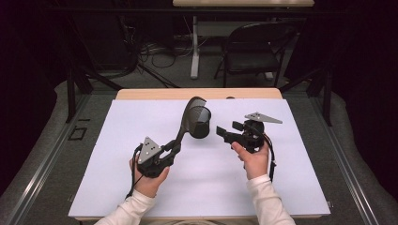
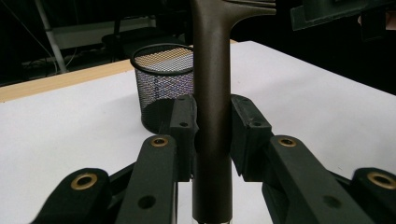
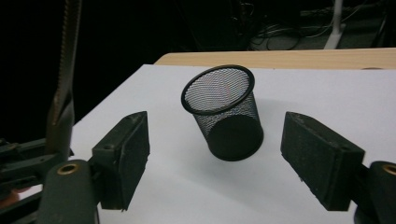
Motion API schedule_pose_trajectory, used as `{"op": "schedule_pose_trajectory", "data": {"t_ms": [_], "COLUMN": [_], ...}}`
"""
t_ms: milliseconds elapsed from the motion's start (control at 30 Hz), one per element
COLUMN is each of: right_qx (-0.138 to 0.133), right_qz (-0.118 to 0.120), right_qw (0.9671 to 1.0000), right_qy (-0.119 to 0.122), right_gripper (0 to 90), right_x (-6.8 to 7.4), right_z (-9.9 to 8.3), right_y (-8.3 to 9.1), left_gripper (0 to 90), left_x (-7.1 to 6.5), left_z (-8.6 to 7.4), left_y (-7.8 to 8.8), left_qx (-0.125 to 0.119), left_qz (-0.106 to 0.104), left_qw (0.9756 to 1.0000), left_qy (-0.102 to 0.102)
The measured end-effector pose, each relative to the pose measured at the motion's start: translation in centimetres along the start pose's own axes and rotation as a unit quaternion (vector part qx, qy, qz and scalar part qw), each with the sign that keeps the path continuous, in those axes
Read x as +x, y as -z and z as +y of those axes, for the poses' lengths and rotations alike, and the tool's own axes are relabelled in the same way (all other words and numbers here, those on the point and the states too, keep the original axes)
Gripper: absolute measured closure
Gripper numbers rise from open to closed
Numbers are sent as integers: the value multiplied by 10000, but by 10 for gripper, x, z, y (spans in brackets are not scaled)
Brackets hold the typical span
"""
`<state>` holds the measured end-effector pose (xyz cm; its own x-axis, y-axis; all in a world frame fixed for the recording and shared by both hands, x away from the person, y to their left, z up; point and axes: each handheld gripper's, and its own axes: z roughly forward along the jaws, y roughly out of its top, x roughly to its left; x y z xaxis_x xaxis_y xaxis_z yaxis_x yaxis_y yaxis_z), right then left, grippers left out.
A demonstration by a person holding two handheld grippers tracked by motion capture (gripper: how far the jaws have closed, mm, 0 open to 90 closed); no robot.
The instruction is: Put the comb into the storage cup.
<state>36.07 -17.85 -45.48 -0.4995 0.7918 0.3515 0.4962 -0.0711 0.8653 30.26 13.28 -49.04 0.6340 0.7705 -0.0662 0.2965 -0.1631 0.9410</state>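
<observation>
Left hand-held gripper (image 1: pixel 170 151) clamps my spatula (image 1: pixel 187 118); right hand-held gripper (image 1: pixel 229 132), wide, faces mesh cup (image 1: pixel 200 123) at 9 o'clock. Off-centre closure could topple it.

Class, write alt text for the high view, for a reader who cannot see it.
A person's left gripper grips the handle of a dark slotted spatula, its head raised over a black wire-mesh cup on a white table cover. The right gripper points at the cup, jaws open, not touching it.
</observation>
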Motion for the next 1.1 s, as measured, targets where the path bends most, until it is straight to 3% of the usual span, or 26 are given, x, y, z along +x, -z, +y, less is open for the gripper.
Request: {"op": "schedule_pose_trajectory", "data": {"t_ms": [200, 400, 700, 1100], "right_qx": [-99, -110, -137, -150], "right_qz": [311, 566, 779, 852], "right_qw": [9993, 9979, 9951, 9942], "right_qy": [-193, -299, -593, -641], "right_gripper": [348, 366, 366, 401], "right_x": [2, 7, 9, 10], "right_z": [1, 1, 4, 4], "right_y": [6, 8, 14, 15], "left_gripper": [728, 728, 728, 728], "left_x": [-1, -3, -8, -16], "left_z": [-2, -2, -7, -12], "left_y": [-1, -2, -5, -10], "left_qx": [29, 37, 121, 239], "left_qz": [-27, -27, -83, -161], "left_qw": [10000, 10000, 9998, 9992], "left_qy": [-34, -69, -146, -294]}}
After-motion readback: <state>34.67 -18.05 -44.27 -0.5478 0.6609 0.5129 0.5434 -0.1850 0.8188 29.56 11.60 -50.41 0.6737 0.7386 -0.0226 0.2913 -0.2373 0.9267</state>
